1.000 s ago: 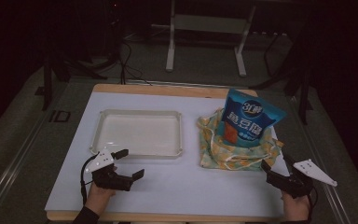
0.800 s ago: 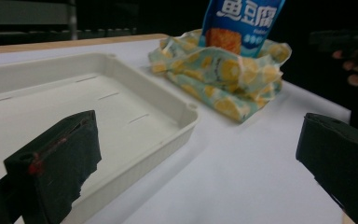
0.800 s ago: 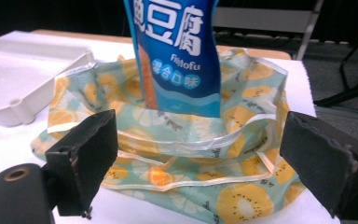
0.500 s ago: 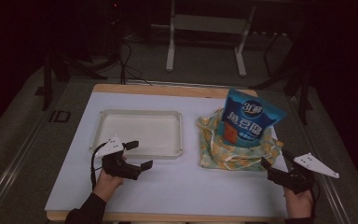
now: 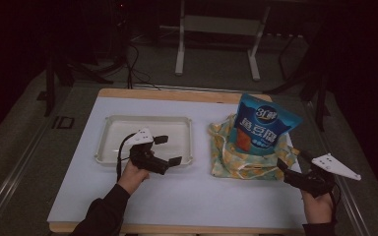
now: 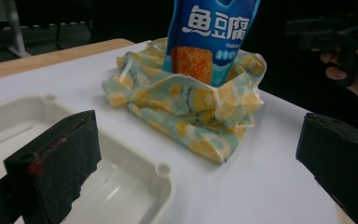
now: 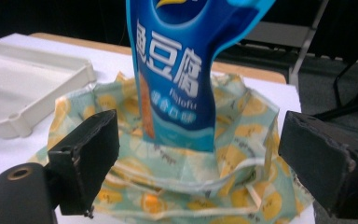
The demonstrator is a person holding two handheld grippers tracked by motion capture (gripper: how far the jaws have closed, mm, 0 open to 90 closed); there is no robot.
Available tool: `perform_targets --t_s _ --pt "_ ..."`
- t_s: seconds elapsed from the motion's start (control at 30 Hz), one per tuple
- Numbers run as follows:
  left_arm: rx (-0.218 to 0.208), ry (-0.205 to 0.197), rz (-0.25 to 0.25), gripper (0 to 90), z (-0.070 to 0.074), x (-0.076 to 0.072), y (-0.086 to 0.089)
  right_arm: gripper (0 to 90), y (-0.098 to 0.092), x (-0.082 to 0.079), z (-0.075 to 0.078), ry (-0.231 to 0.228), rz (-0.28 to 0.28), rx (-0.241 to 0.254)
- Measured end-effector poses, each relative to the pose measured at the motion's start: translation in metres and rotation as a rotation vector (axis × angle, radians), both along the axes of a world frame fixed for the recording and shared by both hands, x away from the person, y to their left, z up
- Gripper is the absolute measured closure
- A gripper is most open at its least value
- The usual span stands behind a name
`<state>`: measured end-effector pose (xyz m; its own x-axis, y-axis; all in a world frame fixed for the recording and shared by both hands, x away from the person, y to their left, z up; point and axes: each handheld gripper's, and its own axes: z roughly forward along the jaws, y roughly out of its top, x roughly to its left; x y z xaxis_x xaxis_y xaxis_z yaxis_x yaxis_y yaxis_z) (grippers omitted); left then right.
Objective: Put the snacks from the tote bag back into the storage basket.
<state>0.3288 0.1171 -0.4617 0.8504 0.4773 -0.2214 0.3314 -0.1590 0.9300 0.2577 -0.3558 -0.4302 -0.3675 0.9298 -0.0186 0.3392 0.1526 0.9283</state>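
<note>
Risk sits mostly with the tall blue foil snack pouch (image 5: 265, 129), which stands upright in the yellow-and-green lemon-print cloth bag (image 5: 236, 157) and leans a little; that bag is my landmark. It lies slumped on the white counter (image 5: 187, 196), its mouth gaping around the pouch's lower part, just to the right of the shallow white plastic tray (image 5: 145, 140).

My right tongs (image 5: 291, 167) hover at the near right corner of the bag, spread wide and holding nothing; in the right gripper view the pouch (image 7: 184, 70) stands between my two black jaws, with the bag's rim (image 7: 177, 186) just ahead. My left tongs (image 5: 168, 150) hang over the tray's near right edge, left of the bag, likewise wide open and empty, pointing toward the bag (image 6: 191, 107).

I judge the pouch could topple if I nudge the soft cloth before gripping anything, since only loose fabric props it. If I close on the pouch alone, the bag may drag along; if I pinch the hem too shallowly, the thin fabric could slip out.
</note>
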Motion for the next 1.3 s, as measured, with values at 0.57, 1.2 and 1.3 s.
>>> perform_targets --t_s 0.57,1.2,1.3 --pt "0.003 -0.045 -0.110 0.3 0.025 0.050 -0.068 13.6 0.003 0.018 0.014 -0.026 0.004 0.018" --pt "0.052 -0.119 -0.197 3.1 0.040 0.105 -0.149 13.4 -0.002 0.045 0.018 -0.032 0.069 0.047" --pt "0.051 -0.125 -0.200 4.3 0.040 0.109 -0.155 13.5 -0.003 0.048 0.017 -0.035 0.069 0.054"
